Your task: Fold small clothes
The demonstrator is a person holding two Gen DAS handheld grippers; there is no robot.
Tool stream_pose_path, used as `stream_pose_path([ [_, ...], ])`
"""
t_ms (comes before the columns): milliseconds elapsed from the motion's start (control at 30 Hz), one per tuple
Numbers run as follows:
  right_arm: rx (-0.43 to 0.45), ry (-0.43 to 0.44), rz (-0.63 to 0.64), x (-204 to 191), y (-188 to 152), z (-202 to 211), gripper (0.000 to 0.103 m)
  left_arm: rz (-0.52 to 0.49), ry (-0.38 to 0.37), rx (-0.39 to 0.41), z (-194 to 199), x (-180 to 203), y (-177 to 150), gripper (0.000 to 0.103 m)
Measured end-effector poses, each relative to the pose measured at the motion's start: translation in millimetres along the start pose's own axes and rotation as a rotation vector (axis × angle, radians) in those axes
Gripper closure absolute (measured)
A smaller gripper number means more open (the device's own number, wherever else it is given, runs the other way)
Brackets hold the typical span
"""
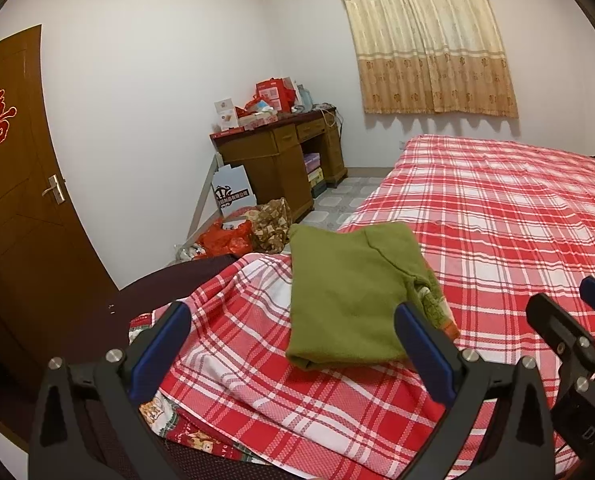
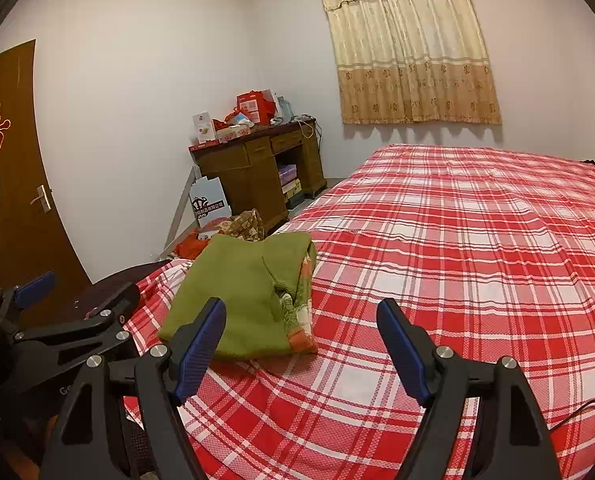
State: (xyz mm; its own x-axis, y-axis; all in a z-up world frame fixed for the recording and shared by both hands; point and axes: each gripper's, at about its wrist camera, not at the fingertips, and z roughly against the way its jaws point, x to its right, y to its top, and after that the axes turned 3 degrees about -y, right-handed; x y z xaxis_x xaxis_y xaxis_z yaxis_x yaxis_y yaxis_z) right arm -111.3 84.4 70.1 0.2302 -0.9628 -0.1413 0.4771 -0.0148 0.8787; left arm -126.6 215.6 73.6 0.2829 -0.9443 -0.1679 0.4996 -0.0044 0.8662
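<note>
A small olive-green garment (image 1: 349, 292) lies folded into a rough rectangle on the red-and-white plaid bedsheet (image 1: 497, 216), near the bed's corner. A patterned orange-and-cream lining shows along its right edge (image 2: 301, 312). My left gripper (image 1: 293, 320) hovers just short of the garment with its blue pads wide apart and nothing between them. My right gripper (image 2: 301, 320) also stands open, empty, above the sheet to the right of the green garment (image 2: 241, 296). Each gripper shows at the edge of the other's view.
The plaid bed (image 2: 477, 240) stretches away to the right. A dark footboard (image 1: 169, 284) edges the bed's corner. On the floor lie bags and a white box (image 1: 233, 196). A cluttered wooden desk (image 1: 285, 152), a brown door (image 1: 17, 184) and a curtain (image 1: 425, 40) stand behind.
</note>
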Motion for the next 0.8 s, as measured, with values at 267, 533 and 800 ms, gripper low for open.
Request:
stream_pose_path([
  [267, -0.006, -0.003, -0.011, 1.9, -1.1, -0.4, 0.024, 0.001, 0.004, 0.007, 2.0, 1.7, 0.9, 0.000],
  [533, -0.005, -0.006, -0.014, 2.8, -0.9, 0.0, 0.024, 0.005, 0.008, -0.001, -0.5, 0.9, 0.8, 0.000],
  [800, -0.012, -0.003, -0.018, 5.4, -0.5, -0.4, 0.024, 0.011, 0.012, -0.013, -3.9, -0.5, -0.9, 0.000],
])
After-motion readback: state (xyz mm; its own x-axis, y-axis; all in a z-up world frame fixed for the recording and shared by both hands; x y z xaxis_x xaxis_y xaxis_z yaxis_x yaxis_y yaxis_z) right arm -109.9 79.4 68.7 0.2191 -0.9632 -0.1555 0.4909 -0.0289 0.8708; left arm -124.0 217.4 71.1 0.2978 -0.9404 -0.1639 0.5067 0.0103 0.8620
